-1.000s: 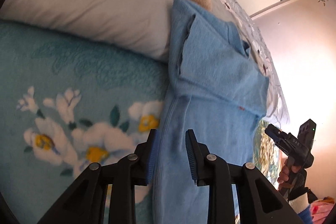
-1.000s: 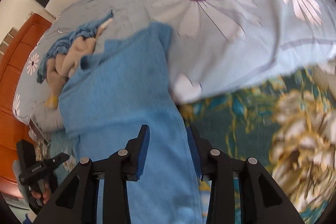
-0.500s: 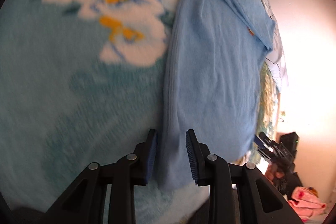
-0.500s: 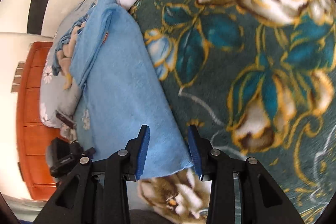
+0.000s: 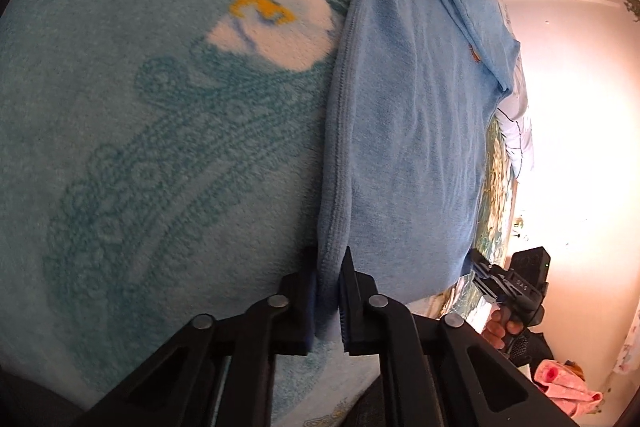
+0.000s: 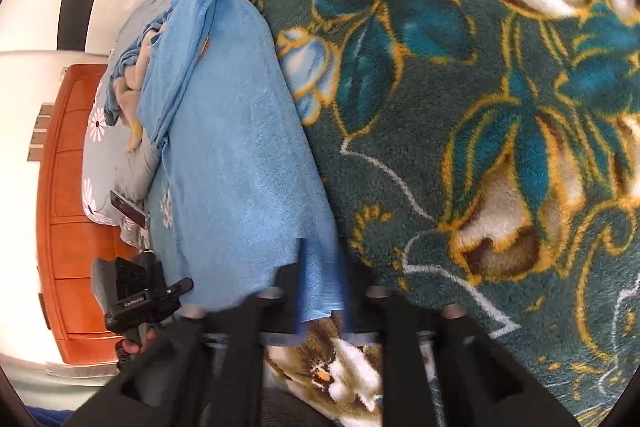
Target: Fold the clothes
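A light blue garment (image 5: 404, 131) lies stretched out long on the bed, with its far end folded over. It also shows in the right wrist view (image 6: 236, 163). My left gripper (image 5: 328, 291) is shut on the garment's near left corner. My right gripper (image 6: 322, 287) is blurred and has the near right corner between its fingers, closing on it. Each gripper shows in the other's view, the right gripper (image 5: 508, 287) at the right and the left gripper (image 6: 140, 295) at the lower left.
A pale turquoise floral blanket (image 5: 160, 131) lies left of the garment, a dark teal floral blanket (image 6: 480, 131) lies right. A grey flowered pillow (image 6: 120, 155) with a crumpled beige and blue cloth (image 6: 132, 83) lies at the far end. An orange wooden headboard (image 6: 64, 211) stands beyond.
Both grippers have moved back along the garment from its middle to its near hem. The left has closed on the left corner, and the right is closing on the right corner.
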Motion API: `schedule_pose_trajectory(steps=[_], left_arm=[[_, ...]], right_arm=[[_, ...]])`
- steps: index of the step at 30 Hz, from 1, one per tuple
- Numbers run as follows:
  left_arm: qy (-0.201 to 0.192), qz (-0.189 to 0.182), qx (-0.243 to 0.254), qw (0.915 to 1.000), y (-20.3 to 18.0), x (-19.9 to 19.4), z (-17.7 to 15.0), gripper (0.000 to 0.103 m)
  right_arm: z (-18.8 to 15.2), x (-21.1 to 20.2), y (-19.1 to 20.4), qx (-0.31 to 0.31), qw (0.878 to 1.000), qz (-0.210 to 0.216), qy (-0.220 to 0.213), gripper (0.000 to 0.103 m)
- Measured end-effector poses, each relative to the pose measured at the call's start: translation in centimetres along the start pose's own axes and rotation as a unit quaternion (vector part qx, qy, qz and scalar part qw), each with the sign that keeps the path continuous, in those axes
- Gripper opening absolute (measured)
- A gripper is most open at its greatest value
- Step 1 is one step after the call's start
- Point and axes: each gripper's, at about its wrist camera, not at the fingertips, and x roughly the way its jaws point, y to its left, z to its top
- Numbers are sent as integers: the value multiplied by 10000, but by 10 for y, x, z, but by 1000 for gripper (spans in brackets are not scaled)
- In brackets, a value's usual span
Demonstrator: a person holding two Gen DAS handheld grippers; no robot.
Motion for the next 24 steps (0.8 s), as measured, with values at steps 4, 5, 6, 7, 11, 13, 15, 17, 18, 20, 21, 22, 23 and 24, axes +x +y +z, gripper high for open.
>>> schedule_pose_trajectory(steps=[4, 5, 6, 7, 11, 13, 15, 17, 18, 20, 21, 22, 23, 24], left_arm=[[-23, -329, 152, 9993, 0, -10, 2, 5], [-53, -415, 203, 9989, -3, -14, 4, 5], [-84, -501, 253, 9984, -7, -18, 7, 5], [-163, -629, 312, 9974, -11, -24, 11, 5], [-586, -1112, 420, 9912, -33, -54, 41, 5], [-785, -1254, 452, 9880, -44, -66, 62, 5], [-968, -1317, 482, 9854, -55, -77, 90, 5], [-1111, -1481, 316, 9822, -61, -84, 121, 5], [-1178, -1590, 182, 9801, -62, -87, 137, 5], [-1285, -1674, 16, 9775, -68, -83, 173, 5], [-1324, -1652, -12, 9773, -74, -79, 187, 5], [-1359, -1615, -27, 9775, -81, -75, 200, 5], [-1400, -1577, -65, 9775, -84, -72, 212, 5], [-1425, -1546, -129, 9776, -85, -72, 224, 5]], right_arm=[[-2, -6, -7, 250, 9975, 653, -133, 3], [0, -10, -7, 338, 9951, 898, -252, 3], [4, -15, -5, 392, 9921, 1124, -396, 3], [9, -20, -3, 446, 9884, 1348, -540, 3], [37, -32, 21, 431, 9720, 2096, -966, 3], [58, -35, 38, 345, 9632, 2413, -1134, 3], [80, -37, 54, 267, 9534, 2711, -1297, 3], [107, -36, 68, 282, 9476, 2846, -1424, 3], [120, -30, 77, 287, 9453, 2898, -1468, 3], [147, -23, 92, 249, 9477, 2796, -1519, 3], [161, -20, 98, 238, 9487, 2749, -1542, 3], [175, -17, 102, 268, 9494, 2719, -1549, 3], [189, -13, 106, 300, 9502, 2683, -1556, 3], [202, -8, 111, 342, 9516, 2624, -1565, 3]])
